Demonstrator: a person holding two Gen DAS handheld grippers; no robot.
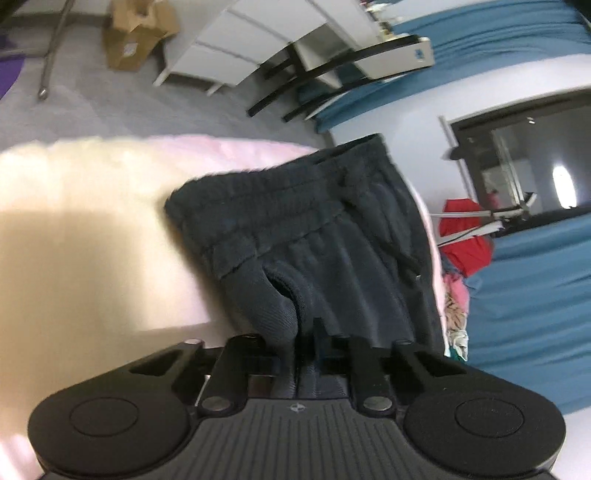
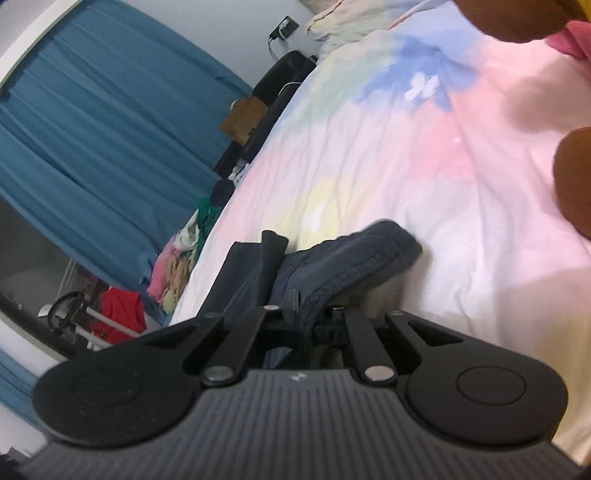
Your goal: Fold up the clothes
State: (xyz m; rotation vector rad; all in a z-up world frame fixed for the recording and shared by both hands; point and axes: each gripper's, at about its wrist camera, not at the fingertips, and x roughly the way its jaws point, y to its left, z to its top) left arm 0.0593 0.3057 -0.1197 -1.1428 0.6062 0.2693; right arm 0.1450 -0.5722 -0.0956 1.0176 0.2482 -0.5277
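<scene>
**Both claws clenched on dark shorts over the bed**

Left claw [image 1: 304,334]: pinched tight on a fold of the dark shorts [image 1: 303,229], cloth bunched right between the closed jaws. Just ahead of the tips, a rounded pocket opening or hem fold; farther ahead, the gathered elastic waistband running across, its far corner raised. Under and left of the shorts, the pale pink and cream bedsheet [image 1: 92,206]. Beyond the bed edge, grey floor, then a cardboard box [image 1: 138,33] far ahead to the left and a white drawer unit [image 1: 240,48] past it. Right of the claw, a heap of mixed clothes [image 1: 458,295] with something red on top, teal curtains [image 1: 528,295], and a dark window.

Right claw [image 2: 304,317]: likewise shut on the dark shorts [image 2: 351,258], a stitched hem edge caught between the jaws and a flat dark panel standing up just left of them. Ahead and right, the tie-dye sheet [image 2: 406,166] in pink, yellow and blue, with a pillow at the far end. Far right, blurred brown shapes at the frame edge, too unclear to name. Left of the claw, past the bed edge, the pile of clothes [image 2: 177,266], teal curtains [image 2: 92,147], and a red item low down.
</scene>
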